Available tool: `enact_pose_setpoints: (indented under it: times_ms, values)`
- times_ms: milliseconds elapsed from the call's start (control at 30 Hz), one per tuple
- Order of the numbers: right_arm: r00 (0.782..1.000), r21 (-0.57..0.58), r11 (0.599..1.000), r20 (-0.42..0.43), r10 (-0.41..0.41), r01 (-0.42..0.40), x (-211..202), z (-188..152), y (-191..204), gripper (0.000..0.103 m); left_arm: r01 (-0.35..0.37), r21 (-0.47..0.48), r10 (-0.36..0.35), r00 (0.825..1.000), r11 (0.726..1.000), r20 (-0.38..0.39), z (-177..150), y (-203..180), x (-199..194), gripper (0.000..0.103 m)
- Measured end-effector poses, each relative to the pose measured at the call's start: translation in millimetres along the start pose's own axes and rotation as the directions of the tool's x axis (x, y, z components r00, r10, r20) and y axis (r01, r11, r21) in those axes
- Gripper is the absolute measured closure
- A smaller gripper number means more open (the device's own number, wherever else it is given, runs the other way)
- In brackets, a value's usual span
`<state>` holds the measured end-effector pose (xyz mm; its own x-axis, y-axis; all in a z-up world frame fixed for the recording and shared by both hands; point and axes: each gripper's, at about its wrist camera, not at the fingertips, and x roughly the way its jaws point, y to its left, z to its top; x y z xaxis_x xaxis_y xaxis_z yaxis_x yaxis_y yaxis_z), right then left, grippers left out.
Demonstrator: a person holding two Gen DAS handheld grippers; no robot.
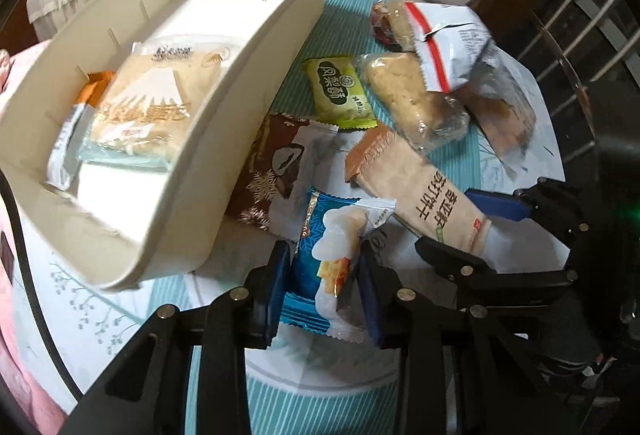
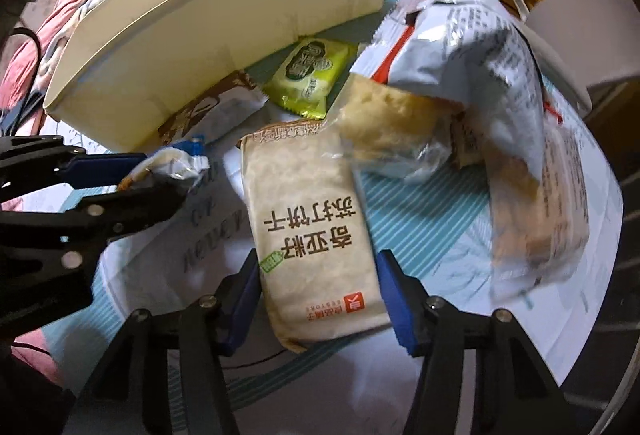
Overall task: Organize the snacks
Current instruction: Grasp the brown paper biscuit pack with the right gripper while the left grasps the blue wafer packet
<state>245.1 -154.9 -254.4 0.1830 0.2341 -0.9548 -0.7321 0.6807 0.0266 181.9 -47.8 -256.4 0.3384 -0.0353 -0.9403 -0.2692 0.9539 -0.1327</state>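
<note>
Left gripper (image 1: 324, 267) clamps the blue snack packet (image 1: 326, 259), ready for the white bin (image 1: 256, 83); right gripper (image 2: 316, 299) sits open around the cracker pack (image 2: 312, 227), needing closure

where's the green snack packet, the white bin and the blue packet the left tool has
green snack packet (image 1: 338, 91): left wrist view, middle of its printed face
white bin (image 1: 256, 91): left wrist view, long outer side wall
blue packet (image 1: 326, 263): left wrist view, its middle, between the left tool's two pads

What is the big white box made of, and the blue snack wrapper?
The white box looks like hard, smooth plastic: stiff moulded walls with ribs. The blue wrapper, pinched in the left tongs, looks like thin glossy plastic film: it crinkles, shines, and has zigzag-cut ends.
</note>
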Motion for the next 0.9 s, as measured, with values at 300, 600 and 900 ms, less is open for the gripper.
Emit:
enact_pose_setpoints:
  times_ms: [300,600,900]
  values:
    - [0.995,0.254,0.966,-0.073,0.072,-0.051,-16,-31,5,0.047,0.007,0.102,-0.008,1.0,0.995,0.008,-11,-2,-40,0.071]
    - [0.992,0.437,0.894,-0.038,0.123,-0.094,-42,-64,19,0.048,0.088,0.246,-0.096,0.995,0.965,0.021,-17,-7,-73,0.071]
    - [0.996,0.628,0.773,0.051,0.073,-0.089,-67,-87,40,0.052,0.179,0.332,-0.196,0.98,0.926,0.019,-13,19,-103,0.071]
